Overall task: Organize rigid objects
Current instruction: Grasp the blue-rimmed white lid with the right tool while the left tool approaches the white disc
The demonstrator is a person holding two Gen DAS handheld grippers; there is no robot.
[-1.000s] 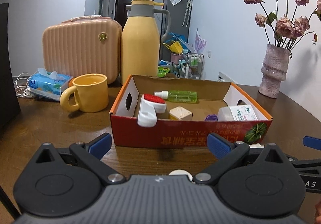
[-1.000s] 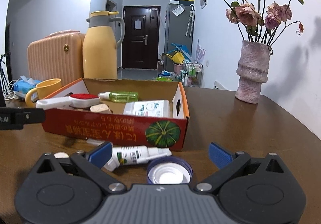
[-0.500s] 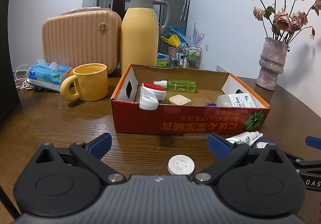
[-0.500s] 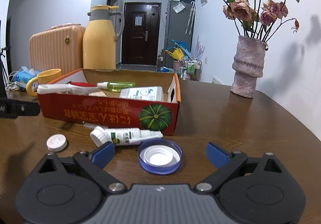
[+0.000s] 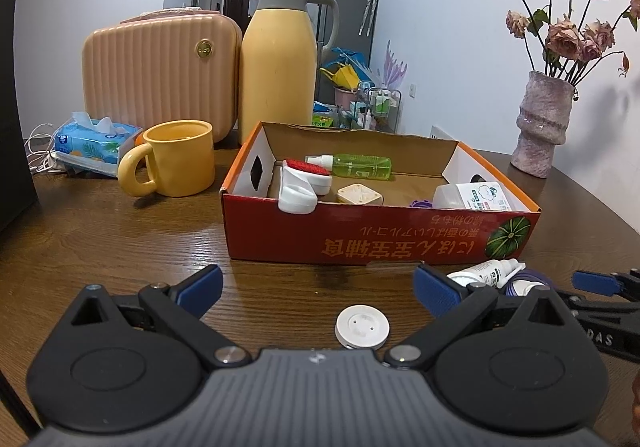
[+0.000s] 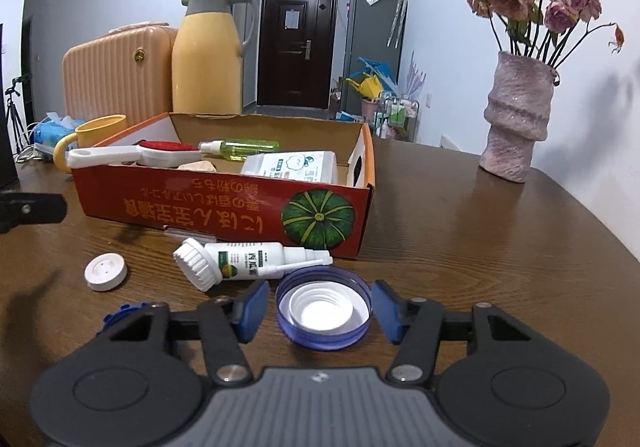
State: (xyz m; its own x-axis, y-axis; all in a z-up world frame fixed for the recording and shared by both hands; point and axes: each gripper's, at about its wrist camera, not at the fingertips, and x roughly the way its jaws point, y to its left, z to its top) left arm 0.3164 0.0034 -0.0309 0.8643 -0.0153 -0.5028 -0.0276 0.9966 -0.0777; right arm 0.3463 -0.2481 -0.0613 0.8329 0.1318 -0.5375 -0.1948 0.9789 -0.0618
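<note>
A red cardboard box (image 5: pixel 380 243) (image 6: pixel 224 203) stands on the wooden table and holds a red-and-white brush (image 5: pixel 304 183), a green spray bottle (image 5: pixel 360 166), a cream square piece (image 5: pixel 360 194) and a white labelled container (image 5: pixel 474 198). In front of the box lie a white tube (image 6: pixel 248 259), a small white round cap (image 5: pixel 363 327) (image 6: pixel 106 271) and an upturned blue lid (image 6: pixel 324 313). My right gripper (image 6: pixel 320 309) is closing, with the blue lid between its pads and a slim gap still showing on the left side. My left gripper (image 5: pixel 316 285) is open just behind the white cap.
A yellow mug (image 5: pixel 176 159), yellow thermos jug (image 5: pixel 278 71), peach ribbed case (image 5: pixel 160 75) and tissue pack (image 5: pixel 92 143) stand behind and left of the box. A pink vase (image 6: pixel 516 119) with dried roses stands at the right. The table edge curves away at the right.
The right jaws have narrowed from wide open to close on either side of the blue lid. Both views drew back from the box, and the white cap came into the left view.
</note>
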